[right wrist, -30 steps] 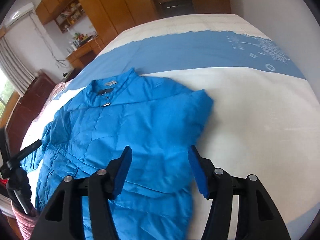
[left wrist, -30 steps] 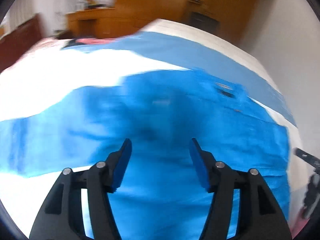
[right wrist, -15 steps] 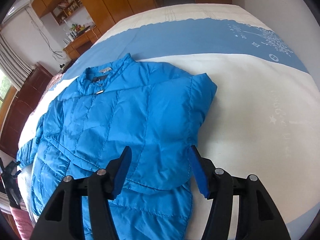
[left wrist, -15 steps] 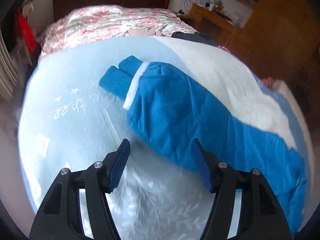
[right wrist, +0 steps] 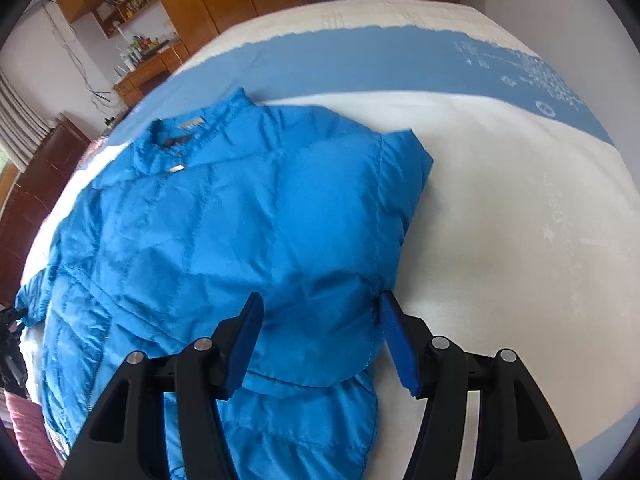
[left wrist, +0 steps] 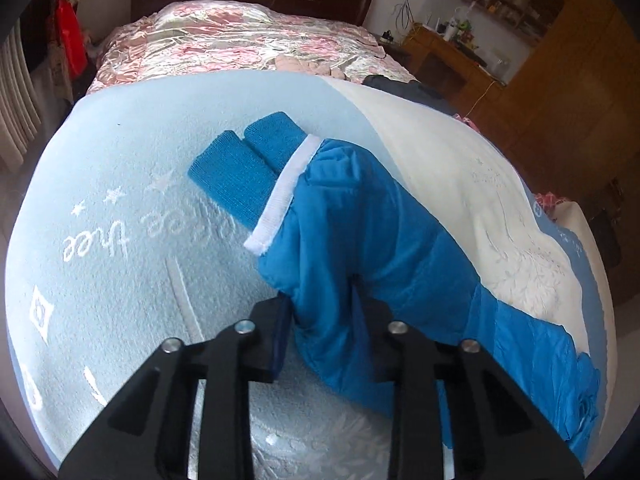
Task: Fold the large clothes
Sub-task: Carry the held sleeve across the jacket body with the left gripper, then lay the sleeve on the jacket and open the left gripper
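The left gripper [left wrist: 326, 320] has its jaws drawn in on a bunched fold of the sleeve [left wrist: 360, 240] — blue fabric fills the gap between the two fingers and bulges up over them, so it appears pinched, though the right fingertip is buried in the cloth. Beyond the fold, the sleeve runs away to a white trim band [left wrist: 284, 196] and a ribbed knit cuff [left wrist: 236, 176], both lying flat on the pale blue blanket [left wrist: 120, 168] with its white stars and lettering. Further off sits a pink floral quilt [left wrist: 240, 44] against a dark headboard.

The right gripper [right wrist: 320, 336] stands wide, its blue pads spread to either side of the blue puffer jacket [right wrist: 224, 232] and closed on nothing. The jacket lies front-up on the bed cover [right wrist: 500, 220], collar [right wrist: 192, 128] toward the far side, its near sleeve folded across the chest — the shoulder corner juts onto the white band.
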A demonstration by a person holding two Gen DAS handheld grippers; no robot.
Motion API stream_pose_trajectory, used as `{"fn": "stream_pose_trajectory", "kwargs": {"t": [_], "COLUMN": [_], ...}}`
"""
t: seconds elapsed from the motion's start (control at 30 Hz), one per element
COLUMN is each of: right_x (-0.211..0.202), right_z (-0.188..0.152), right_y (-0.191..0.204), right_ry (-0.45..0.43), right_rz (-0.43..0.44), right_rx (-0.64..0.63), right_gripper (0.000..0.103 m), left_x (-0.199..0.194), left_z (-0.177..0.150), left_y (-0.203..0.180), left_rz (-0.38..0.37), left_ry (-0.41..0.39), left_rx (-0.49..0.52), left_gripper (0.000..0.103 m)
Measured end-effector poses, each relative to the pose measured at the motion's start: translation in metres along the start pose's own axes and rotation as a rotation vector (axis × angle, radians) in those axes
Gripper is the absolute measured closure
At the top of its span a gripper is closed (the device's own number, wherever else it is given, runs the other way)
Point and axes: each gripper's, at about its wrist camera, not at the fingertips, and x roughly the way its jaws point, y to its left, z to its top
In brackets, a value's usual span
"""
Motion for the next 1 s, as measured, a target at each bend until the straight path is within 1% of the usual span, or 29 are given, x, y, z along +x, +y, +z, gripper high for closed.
{"fn": "stream_pose_trajectory", "kwargs": {"t": [0.1, 0.13, 0.23, 0.3, 0.33, 0.43, 0.5, 0.53, 0.6, 0.77, 0.9, 1.0], "right_x": [0.013, 0.015, 0.012, 0.005, -0.002, -0.024, -0.04, -0.045, -0.053, -0.078, -0.086, -0.086], "right_z": [0.0, 0.0, 0.001, 0.001, 0.002, 0.002, 0.001, -0.001, -0.005, -0.016, -0.016, -0.016], "right_y": [-0.006, -0.009, -0.01, -0.01, -0.009, -0.004, 0.0, 0.002, 0.005, 0.012, 0.016, 0.012], "right_ry": [0.031, 0.037, 0.038, 0.033, 0.019, -0.04, -0.073, -0.078, -0.084, -0.122, -0.146, -0.148], "right_rz": [0.011, 0.022, 0.042, 0.057, 0.046, -0.026, -0.034, -0.028, -0.018, 0.005, 0.012, 0.024], "right_rx": [0.025, 0.035, 0.04, 0.044, 0.038, 0.015, -0.002, -0.012, -0.028, -0.06, -0.072, -0.065], "right_gripper": [0.041, 0.04, 0.04, 0.041, 0.041, 0.041, 0.041, 0.041, 0.041, 0.041, 0.041, 0.041], "left_x": [0.004, 0.002, -0.008, -0.03, -0.04, -0.081, -0.106, -0.12, -0.139, -0.174, -0.19, -0.19], "left_z": [0.002, 0.002, 0.002, -0.001, -0.004, -0.017, -0.03, -0.042, -0.063, -0.127, -0.182, -0.219], "left_y": [-0.001, -0.002, -0.013, -0.028, -0.037, -0.078, -0.112, -0.134, -0.168, -0.252, -0.312, -0.35], "left_rz": [-0.014, -0.033, -0.07, -0.111, -0.135, -0.224, -0.281, -0.311, -0.362, -0.512, -0.611, -0.658], "left_ry": [-0.005, -0.009, -0.048, -0.095, -0.113, -0.164, -0.186, -0.2, -0.206, -0.183, -0.137, -0.096], "left_rx": [-0.008, -0.017, -0.005, 0.037, 0.059, 0.154, 0.238, 0.293, 0.372, 0.546, 0.671, 0.748], "left_gripper": [0.086, 0.09, 0.093, 0.094, 0.094, 0.094, 0.094, 0.094, 0.094, 0.094, 0.094, 0.094]}}
